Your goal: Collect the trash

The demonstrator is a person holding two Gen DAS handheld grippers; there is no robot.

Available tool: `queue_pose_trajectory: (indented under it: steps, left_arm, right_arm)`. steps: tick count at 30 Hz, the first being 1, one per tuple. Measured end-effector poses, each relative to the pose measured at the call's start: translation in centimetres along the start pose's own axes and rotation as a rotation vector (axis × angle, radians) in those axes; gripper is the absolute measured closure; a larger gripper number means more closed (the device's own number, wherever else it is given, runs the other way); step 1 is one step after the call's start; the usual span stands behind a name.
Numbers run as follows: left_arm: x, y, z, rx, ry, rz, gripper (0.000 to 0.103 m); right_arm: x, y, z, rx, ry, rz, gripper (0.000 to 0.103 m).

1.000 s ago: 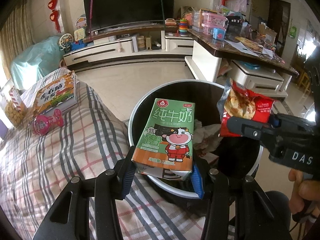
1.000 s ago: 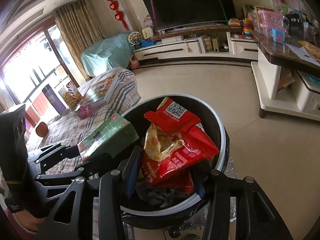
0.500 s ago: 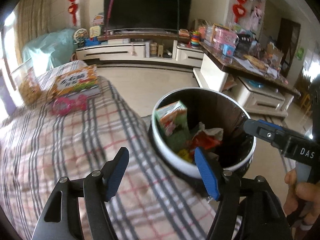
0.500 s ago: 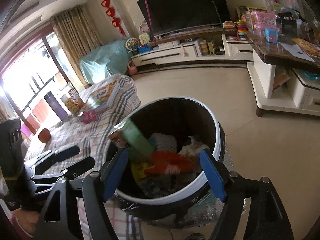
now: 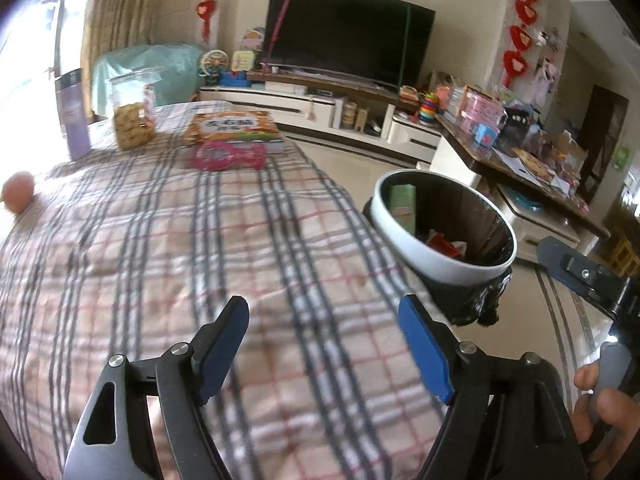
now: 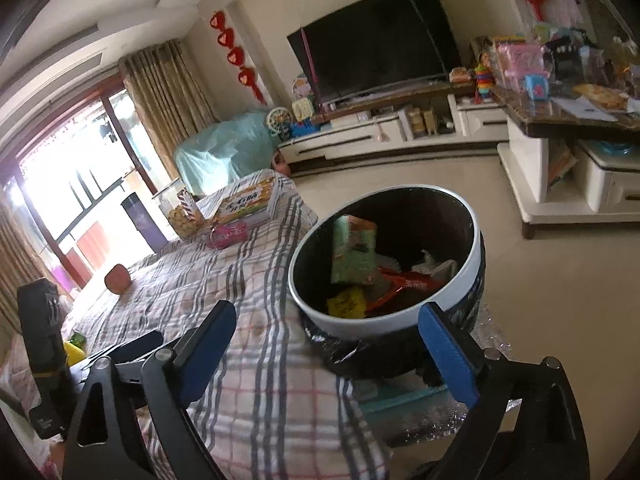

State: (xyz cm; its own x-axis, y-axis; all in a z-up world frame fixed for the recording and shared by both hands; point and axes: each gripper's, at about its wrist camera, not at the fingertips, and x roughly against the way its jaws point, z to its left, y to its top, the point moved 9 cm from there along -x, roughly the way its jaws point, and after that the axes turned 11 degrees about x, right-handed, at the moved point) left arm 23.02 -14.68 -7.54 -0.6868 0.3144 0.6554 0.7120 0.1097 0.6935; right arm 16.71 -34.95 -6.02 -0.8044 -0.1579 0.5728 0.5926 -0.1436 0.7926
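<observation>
Both empty: left gripper (image 5: 322,344) and right gripper (image 6: 326,354) spread wide, carton (image 6: 354,256) and wrapper (image 6: 404,285) resting inside bin (image 6: 460,284).

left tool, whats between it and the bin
Only checked cloth. In the left wrist view the open left tool hangs over it, with nothing else on the stretch up to the bin, where the milk carton lies inside.
</observation>
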Motion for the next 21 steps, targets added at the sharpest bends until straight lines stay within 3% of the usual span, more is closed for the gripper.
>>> queue_pose_trajectory:
  steps: [8, 12, 15, 21]
  left_arm:
    - [5.3, -1.2, 1.0, -0.004, 0.035, -0.137, 0.018]
    - [9.2, -1.3, 1.0, -0.01, 0.044, -0.251, 0.0]
    - [11.3, -1.7, 1.1, -0.023, 0.065, -0.328, 0.001]
    - [13.1, -4.2, 1.8, -0.038, 0.14, -0.401, 0.0]
  right_arm:
    - [2.5, 0.1, 3.4, 0.092, -0.04, -0.061, 0.003]
    - [5.3, 1.6, 5.0, 0.161, -0.092, -0.159, 0.001]
    - [7.4, 2.2, 6.0, 0.211, -0.14, -0.242, 0.0]
    - [7.4, 0.4, 6.6, 0.237, -0.187, -0.261, 0.0]
